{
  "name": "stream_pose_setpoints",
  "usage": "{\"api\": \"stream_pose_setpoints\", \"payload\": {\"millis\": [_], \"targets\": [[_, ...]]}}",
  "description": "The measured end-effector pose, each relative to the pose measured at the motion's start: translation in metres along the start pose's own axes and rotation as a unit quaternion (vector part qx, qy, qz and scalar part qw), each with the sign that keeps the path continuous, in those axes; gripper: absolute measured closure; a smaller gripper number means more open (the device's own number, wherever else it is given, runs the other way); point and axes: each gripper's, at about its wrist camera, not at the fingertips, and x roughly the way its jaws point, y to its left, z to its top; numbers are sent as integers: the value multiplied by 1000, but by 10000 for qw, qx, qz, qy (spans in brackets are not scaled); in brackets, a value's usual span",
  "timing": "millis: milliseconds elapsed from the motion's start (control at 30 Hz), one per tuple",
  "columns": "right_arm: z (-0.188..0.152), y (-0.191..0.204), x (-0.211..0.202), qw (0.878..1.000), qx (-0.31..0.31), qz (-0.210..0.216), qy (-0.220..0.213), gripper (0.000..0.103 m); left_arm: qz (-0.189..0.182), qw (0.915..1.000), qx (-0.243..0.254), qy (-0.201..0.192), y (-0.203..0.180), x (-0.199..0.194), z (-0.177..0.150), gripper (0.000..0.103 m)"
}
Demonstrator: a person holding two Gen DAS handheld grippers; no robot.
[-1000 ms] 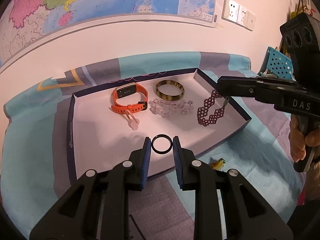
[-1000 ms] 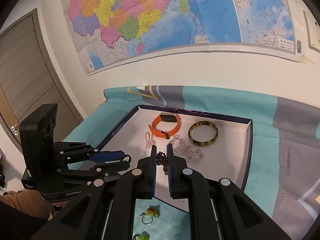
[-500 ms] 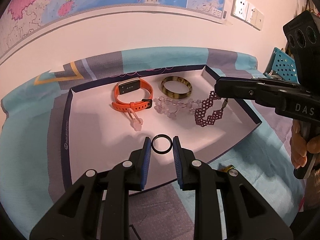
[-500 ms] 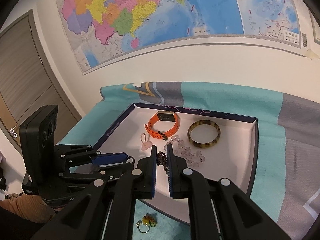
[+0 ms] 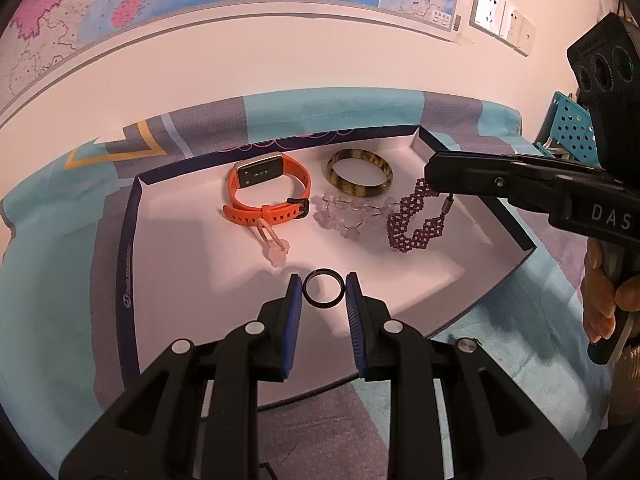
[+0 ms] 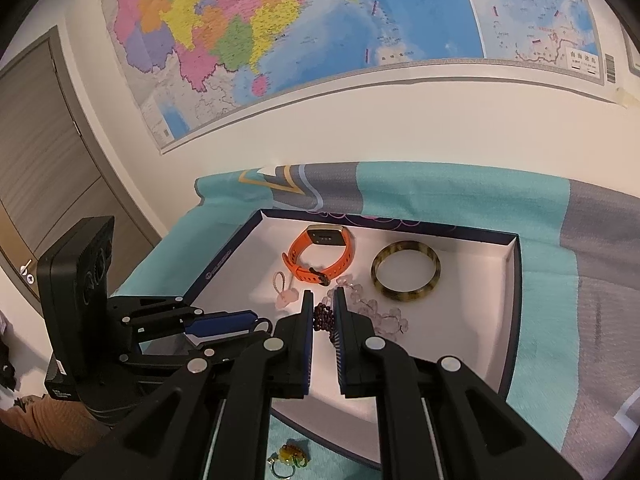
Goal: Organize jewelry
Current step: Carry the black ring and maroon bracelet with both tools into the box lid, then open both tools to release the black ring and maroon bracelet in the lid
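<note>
Meanwhile the black ring, pinched in the left gripper jaws above the tray's near edge, awaited setting down, while the right gripper, jaws nearly shut, held the garnet bracelet by the right wall.

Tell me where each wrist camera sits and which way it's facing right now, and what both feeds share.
Left wrist: behind the left gripper, angled down into the white tray; its fingers hold a black ring; the right gripper and a hand show at right.
Right wrist: behind the right gripper, shut on the dark beaded bracelet; the left gripper shows at left.
Shared: tray, orange watch, tortoiseshell bangle, wall map.
</note>
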Motion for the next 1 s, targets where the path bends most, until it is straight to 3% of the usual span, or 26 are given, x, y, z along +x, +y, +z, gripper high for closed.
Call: {"api": "stream_pose_setpoints", "payload": {"millis": [1000], "targets": [[-6, -21, 22, 9990, 360, -173, 190, 92, 169, 9993, -188, 287, 8, 21, 6, 80]]}}
